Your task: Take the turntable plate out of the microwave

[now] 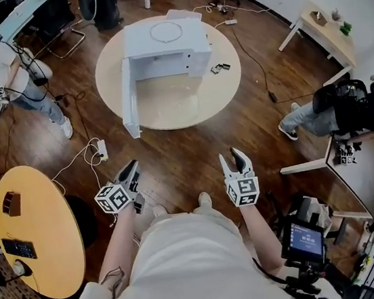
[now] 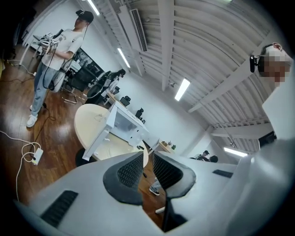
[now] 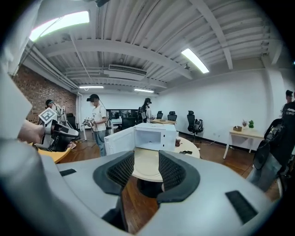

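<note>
Left gripper point(image 2: 146, 160) holds its jaws a narrow gap apart with nothing between them. Right gripper point(image 3: 146, 166) stands wider, also empty. Their marker cubes point(image 1: 113, 198) bear only square codes. Beyond, on the round table point(image 1: 223, 86), the white microwave point(image 1: 161, 56) has its door point(image 1: 128, 98) swung open. Only the head view shows a faint clear ring, seemingly the turntable plate point(image 1: 167, 32), on the microwave's roof.

Head view looks steeply down, well back from the microwave point(image 1: 163, 46); both gripper views face that microwave from afar, the left view tilted
</note>
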Tool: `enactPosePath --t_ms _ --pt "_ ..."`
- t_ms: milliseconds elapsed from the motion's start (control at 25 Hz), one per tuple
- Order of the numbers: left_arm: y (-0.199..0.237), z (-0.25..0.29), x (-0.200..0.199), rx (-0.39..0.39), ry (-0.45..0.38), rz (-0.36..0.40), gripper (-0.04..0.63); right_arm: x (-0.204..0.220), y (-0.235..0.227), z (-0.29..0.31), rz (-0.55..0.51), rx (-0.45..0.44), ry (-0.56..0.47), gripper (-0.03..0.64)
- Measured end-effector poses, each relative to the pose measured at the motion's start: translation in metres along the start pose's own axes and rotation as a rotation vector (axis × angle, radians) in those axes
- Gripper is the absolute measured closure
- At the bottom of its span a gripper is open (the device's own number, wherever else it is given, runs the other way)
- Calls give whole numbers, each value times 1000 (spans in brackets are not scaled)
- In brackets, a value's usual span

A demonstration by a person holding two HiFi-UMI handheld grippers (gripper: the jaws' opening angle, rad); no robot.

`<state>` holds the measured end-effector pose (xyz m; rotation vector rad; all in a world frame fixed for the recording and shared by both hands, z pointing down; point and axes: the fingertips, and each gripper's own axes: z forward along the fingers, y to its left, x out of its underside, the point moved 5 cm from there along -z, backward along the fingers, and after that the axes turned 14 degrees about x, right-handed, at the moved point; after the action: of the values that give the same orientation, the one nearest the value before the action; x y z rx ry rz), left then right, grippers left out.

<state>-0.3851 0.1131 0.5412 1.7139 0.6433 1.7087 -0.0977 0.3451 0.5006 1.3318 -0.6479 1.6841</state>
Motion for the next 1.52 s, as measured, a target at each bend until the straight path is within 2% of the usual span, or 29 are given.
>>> enactPosePath --t_ms 320,800,960,1040,1240,1520 --pt "-15 22 29 -55 38 -12 523 20 -26 -2 17 -60 21 449" --pt "-37 53 38 -58 50 -5 523 37 -56 2 49 -87 39 451" --pt "-28 49 38 -28 52 -13 523 36 -41 8 17 -102 49 451" --pt "-20 43 35 -10 45 -13 563 33 -29 12 -1 -103 50 451" --pt "4 23 20 48 61 -10 569 23 9 28 -26 -75 23 449" --pt "21 3 -20 83 120 60 569 6 66 35 15 -50 10 450"
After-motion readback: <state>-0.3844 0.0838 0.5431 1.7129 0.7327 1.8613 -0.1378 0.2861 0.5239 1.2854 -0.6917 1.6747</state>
